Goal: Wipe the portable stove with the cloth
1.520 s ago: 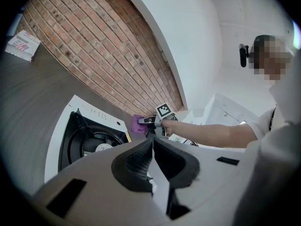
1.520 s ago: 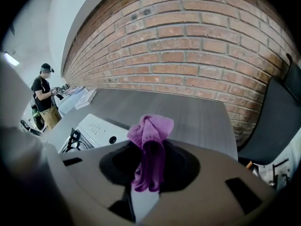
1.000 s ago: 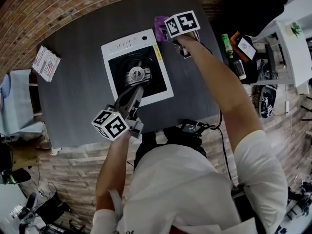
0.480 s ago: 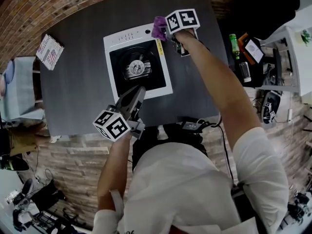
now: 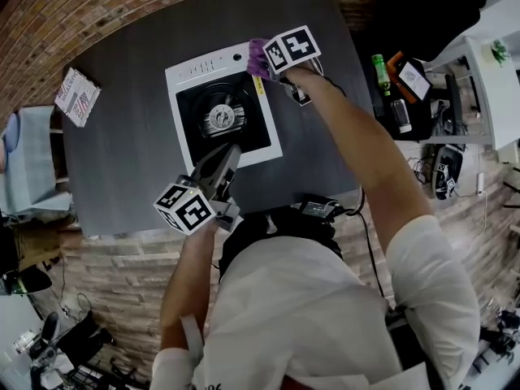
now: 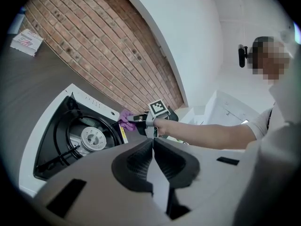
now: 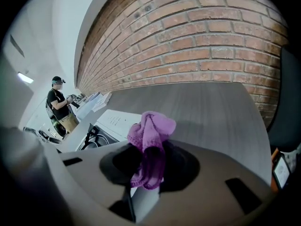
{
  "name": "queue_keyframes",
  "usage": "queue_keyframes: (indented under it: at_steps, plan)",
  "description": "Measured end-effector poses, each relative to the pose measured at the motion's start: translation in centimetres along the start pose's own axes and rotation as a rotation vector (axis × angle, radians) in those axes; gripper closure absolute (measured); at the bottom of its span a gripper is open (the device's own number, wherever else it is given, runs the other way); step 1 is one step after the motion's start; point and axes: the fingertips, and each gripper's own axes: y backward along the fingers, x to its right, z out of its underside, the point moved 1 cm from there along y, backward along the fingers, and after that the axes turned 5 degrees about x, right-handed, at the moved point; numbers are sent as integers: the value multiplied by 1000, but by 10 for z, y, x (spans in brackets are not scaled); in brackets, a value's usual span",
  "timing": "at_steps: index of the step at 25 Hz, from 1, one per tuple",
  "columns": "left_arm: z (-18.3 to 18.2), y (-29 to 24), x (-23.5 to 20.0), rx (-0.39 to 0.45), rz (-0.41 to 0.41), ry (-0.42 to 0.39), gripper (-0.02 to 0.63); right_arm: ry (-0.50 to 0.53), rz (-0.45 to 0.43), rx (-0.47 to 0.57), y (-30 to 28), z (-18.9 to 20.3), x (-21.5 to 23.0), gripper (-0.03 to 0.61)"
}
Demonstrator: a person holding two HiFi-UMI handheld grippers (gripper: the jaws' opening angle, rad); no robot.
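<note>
So the head view gives the whole layout: a white square portable stove [image 5: 203, 65] with a black recessed well and a silver round burner sits on the dark grey wooden table [image 5: 130, 161], and a small white packet with red print [image 5: 77, 96] lies well off to the left near the table edge.

What you don't get from up there is the jaws. The right gripper view shows the right gripper [image 7: 149, 161] clamped on a crumpled purple knitted cloth [image 7: 150, 131]. The cloth bunches up above the jaws and a bit hangs down between them. That view also catches the red brick wall [image 7: 188, 41] behind the table and a second person in dark clothes [image 7: 59, 105] standing far off at the left, which neither other view shows.

The left gripper view shows the left gripper [image 6: 153, 147] with its jaws pressed together and nothing between them. It hangs over the stove's near edge.

The cloth looks soft and wadded, not spread flat. From the head view it's at the stove's far right corner, right by the yellow label strip, poking out of the front of the right gripper. I can't tell whether it's actually touching the stove.
</note>
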Motion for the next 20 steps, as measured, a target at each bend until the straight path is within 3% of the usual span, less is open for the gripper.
queue_keyframes:
  at_steps: [7, 11, 20]
  plan:
    - [0, 5, 0, -2, 20, 3, 595, 64, 49, -28, 10, 14, -1, 465]
    - [4, 9, 5, -6, 31, 5, 595, 72, 34, -25, 16, 23, -8, 465]
    - [8, 21, 12, -17, 56, -2, 595, 11, -5, -36, 21, 41, -33, 465]
